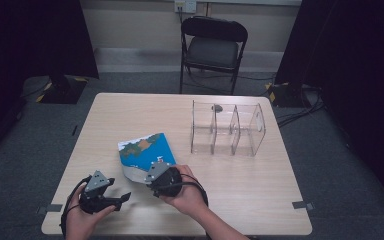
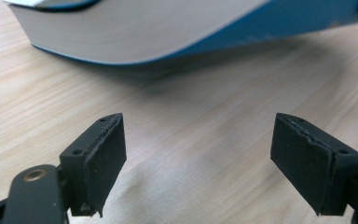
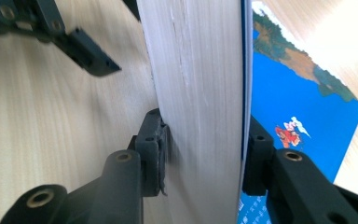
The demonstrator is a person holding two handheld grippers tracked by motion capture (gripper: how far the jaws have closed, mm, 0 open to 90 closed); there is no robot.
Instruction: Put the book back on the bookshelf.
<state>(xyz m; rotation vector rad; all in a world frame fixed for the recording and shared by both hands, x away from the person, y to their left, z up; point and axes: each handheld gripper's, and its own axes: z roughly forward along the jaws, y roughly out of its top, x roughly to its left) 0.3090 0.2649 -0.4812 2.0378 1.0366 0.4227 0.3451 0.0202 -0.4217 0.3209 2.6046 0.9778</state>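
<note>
We find the book [image 1: 145, 152] near the front middle of the desk [image 1: 130, 107], its near edge lifted off the surface. The right tool [image 3: 205, 149] grips that edge, one jaw against the page block, the other on the blue cover. The left tool [image 2: 198, 154] sits just beside the book, released, its jaws apart over bare wood. A clear divided box [image 1: 227, 129] stands well apart, further back.

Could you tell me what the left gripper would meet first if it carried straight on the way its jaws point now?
Most likely the book. The left gripper is open with nothing between its jaws, and bare table lies ahead up to the book's page edge, whose near end is lifted, so depth is uncertain.
</note>
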